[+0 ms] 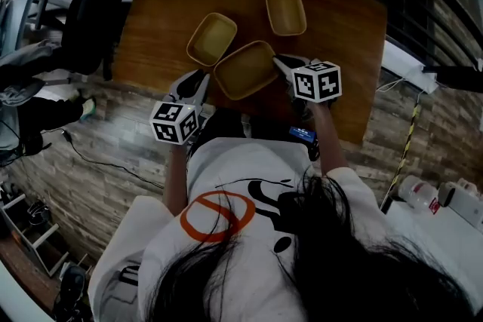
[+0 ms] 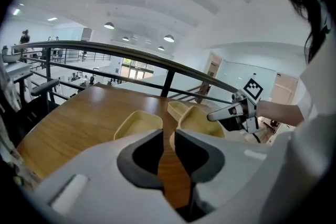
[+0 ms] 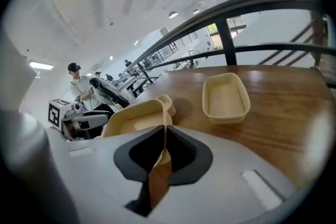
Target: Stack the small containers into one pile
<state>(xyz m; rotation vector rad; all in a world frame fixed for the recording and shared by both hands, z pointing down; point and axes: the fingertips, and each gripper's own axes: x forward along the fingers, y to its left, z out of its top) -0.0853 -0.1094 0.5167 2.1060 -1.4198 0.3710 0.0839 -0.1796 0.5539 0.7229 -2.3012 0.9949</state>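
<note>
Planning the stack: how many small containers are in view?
3: the far container, the left container, and the nearest container, its rim pinched in the right claw. None looks hidden.

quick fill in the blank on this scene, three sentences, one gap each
1. The wooden table carries ___ containers in all.
2. The right gripper is clamped on the ___ of the nearest container.
3. Between the jaws of the left gripper there is ___.

Missing words: three; rim; nothing
</note>
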